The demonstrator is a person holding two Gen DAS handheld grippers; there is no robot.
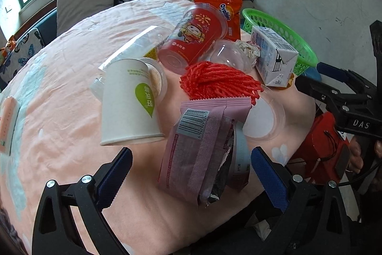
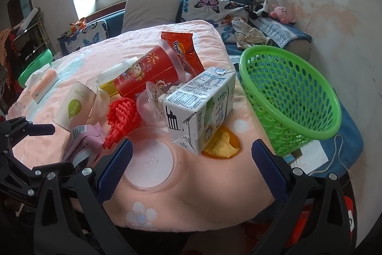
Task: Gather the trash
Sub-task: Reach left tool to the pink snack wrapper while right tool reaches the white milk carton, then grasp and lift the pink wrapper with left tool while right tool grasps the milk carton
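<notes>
Left claw: spread wide, holding nothing; hangs over the near edge of the pink-clothed table, blue pads either side of the pink wrapper.
Right claw: spread wide, holding nothing; clear lid lies by its left pad, milk carton just beyond.
Trash pile: mid-table. White paper cup on its side; red printed cup tipped over, leaning on other pieces; red mesh netting between them.
Orange snack packet: far side, partly covered by the red cup.
Yellow-orange scrap: mostly under the carton; cannot tell what it is.
Clear plastic pieces: overlap the pile; count unclear.
Green basket: right of the table, beside the carton; base hidden by the table edge.
Wrapper print: too small to read.
</notes>
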